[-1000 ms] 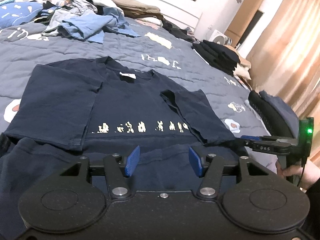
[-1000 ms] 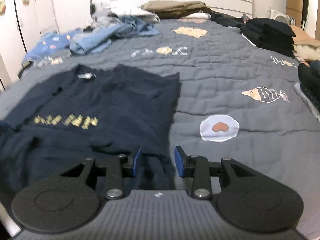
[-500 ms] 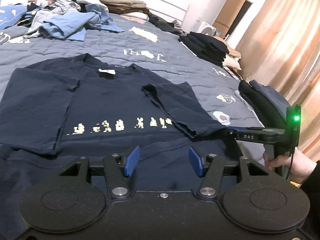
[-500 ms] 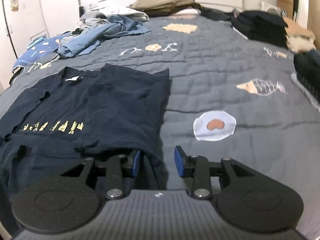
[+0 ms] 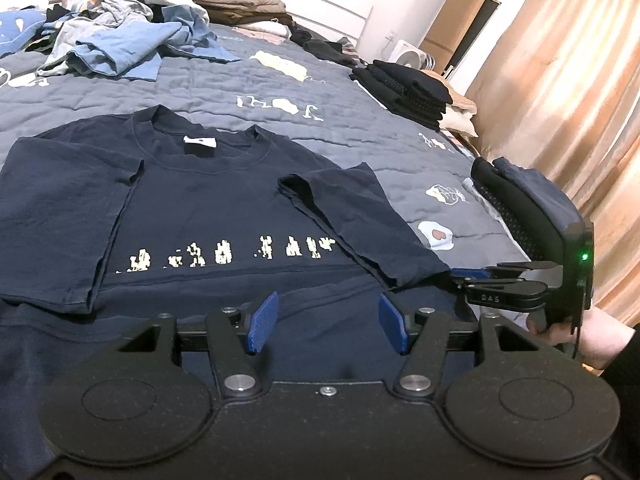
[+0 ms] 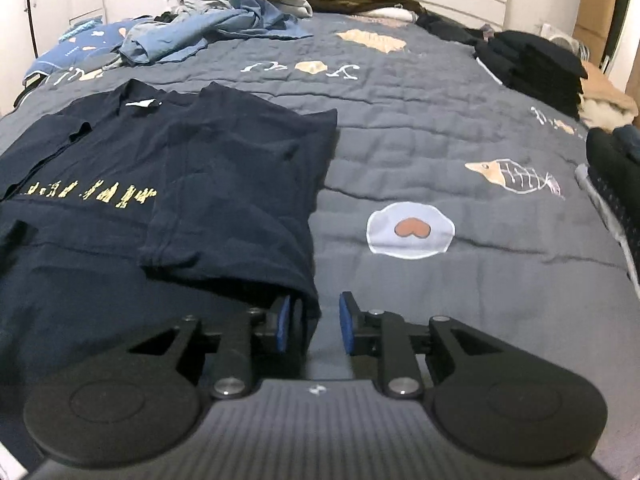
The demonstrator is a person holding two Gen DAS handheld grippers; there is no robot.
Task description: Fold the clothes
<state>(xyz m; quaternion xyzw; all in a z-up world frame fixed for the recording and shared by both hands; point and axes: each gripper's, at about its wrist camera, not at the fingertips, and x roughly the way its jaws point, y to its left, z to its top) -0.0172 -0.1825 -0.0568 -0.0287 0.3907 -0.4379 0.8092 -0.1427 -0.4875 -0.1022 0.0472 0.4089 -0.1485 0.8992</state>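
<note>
A navy T-shirt (image 5: 208, 208) with pale yellow print lies flat on the grey quilt, both sleeves folded inward over the chest; it also shows in the right wrist view (image 6: 168, 184). My left gripper (image 5: 326, 326) is open above the shirt's lower part, nothing between its blue pads. My right gripper (image 6: 314, 326) is open at the shirt's right lower edge, with the folded fabric edge lying between its pads. The right gripper also shows from the side in the left wrist view (image 5: 468, 278), low at the shirt's right edge.
A heap of unfolded blue and grey clothes (image 5: 120, 40) lies at the head of the bed. A stack of folded black garments (image 5: 404, 88) sits on the right side, and dark folded items (image 5: 520, 208) lie near the right edge by the curtain. The quilt (image 6: 440, 120) stretches to the right of the shirt.
Both grippers have drawn back toward the shirt's lower part. The right gripper has shifted so the shirt's right edge now lies between its open pads. The shirt has not moved.
</note>
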